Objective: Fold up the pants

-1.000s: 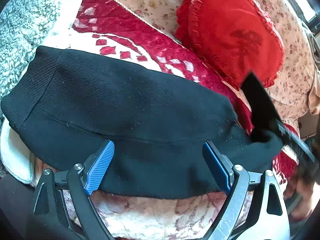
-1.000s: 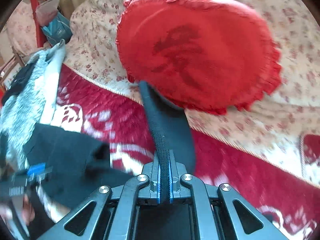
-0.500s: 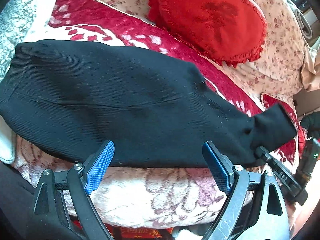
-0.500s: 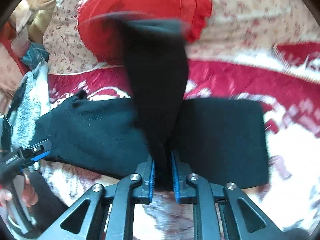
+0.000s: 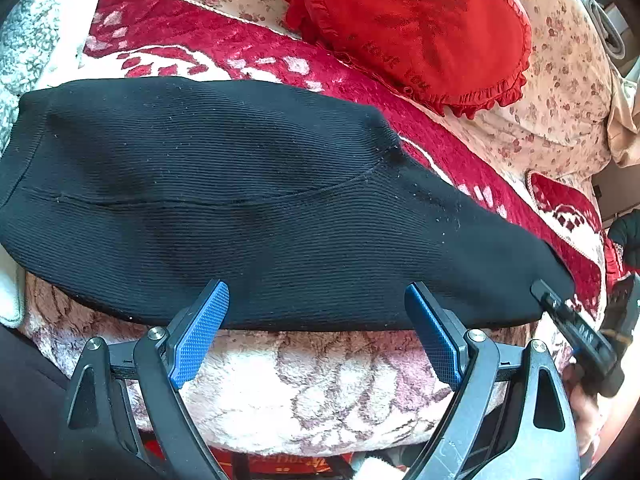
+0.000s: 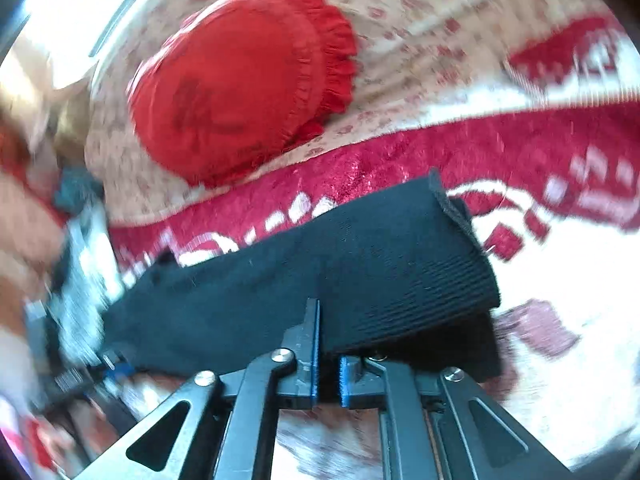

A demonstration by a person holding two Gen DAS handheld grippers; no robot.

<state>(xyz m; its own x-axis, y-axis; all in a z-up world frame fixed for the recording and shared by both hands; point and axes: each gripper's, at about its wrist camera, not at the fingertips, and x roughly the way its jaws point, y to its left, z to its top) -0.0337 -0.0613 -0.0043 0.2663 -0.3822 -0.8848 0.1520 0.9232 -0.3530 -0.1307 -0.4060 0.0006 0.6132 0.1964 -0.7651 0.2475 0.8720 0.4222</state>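
Along the left edge of the right wrist view, motion blur smears everything; the left gripper [image 6: 76, 364] shows there only as dark streaks with a trace of blue, and its detail cannot be read. Centre frame, the black pants [image 6: 320, 288] lie as a folded band across the red-and-white patterned blanket [image 6: 560, 148], the ribbed cuff end at right of centre. At the bottom centre, the right gripper [image 6: 328, 376] has its blue pads nearly together with dark fabric in the narrow gap; it appears clamped on the near edge of the pants.

Left wrist view, left to right: a grey fleece cover [image 5: 24, 40] is cut off by the upper-left rim. The pants [image 5: 260, 208] span the middle of the frame. The left gripper [image 5: 316, 334] stands wide apart at the lower centre, holding nothing, fingertips just at the near hem. A red frilled cushion [image 5: 412, 28] sits at the upper right. At the far right, the right gripper [image 5: 560, 312] meets the narrow end of the pants; its jaws are too edge-on to judge here.
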